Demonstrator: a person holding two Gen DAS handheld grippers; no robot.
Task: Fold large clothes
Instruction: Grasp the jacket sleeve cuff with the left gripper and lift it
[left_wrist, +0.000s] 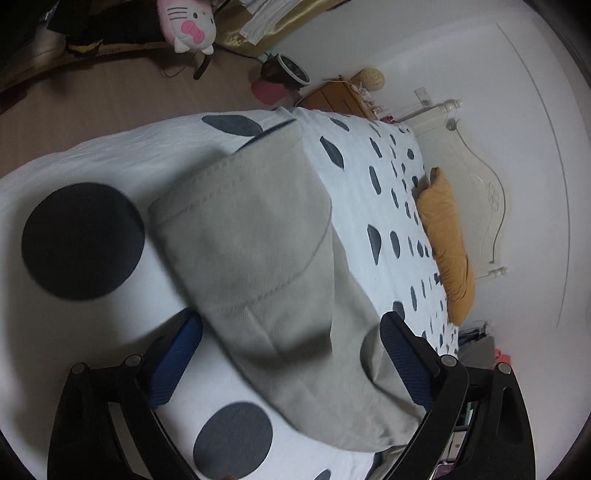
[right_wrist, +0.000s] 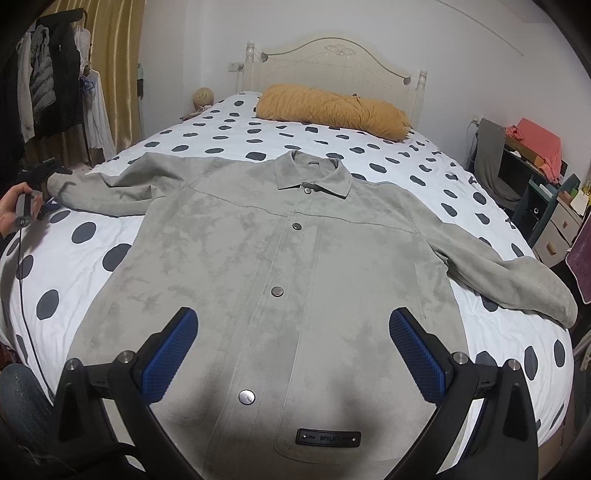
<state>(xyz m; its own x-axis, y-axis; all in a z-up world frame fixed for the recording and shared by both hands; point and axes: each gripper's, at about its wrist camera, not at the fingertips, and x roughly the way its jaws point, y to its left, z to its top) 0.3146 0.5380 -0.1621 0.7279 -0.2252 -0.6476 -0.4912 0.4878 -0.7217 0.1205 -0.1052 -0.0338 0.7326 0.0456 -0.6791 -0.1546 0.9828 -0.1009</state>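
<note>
Item: grey jacket (right_wrist: 280, 258), spread flat (buttoned), unfolded; our left gripper (left_wrist: 291, 354) apparently straddles a sleeve, right gripper (right_wrist: 293, 354) agape, empty.

We note that each claw, left (left_wrist: 291, 354) and right (right_wrist: 293, 354), has black linkage arms with round silver screws and two fingers faced with blue textured pads (right_wrist: 168, 356). Our bare-skinned left hand (right_wrist: 9, 214) shows beside a thin dark cable (right_wrist: 23, 291).

Both views above jacket (right_wrist: 280, 266), bedward.
</note>
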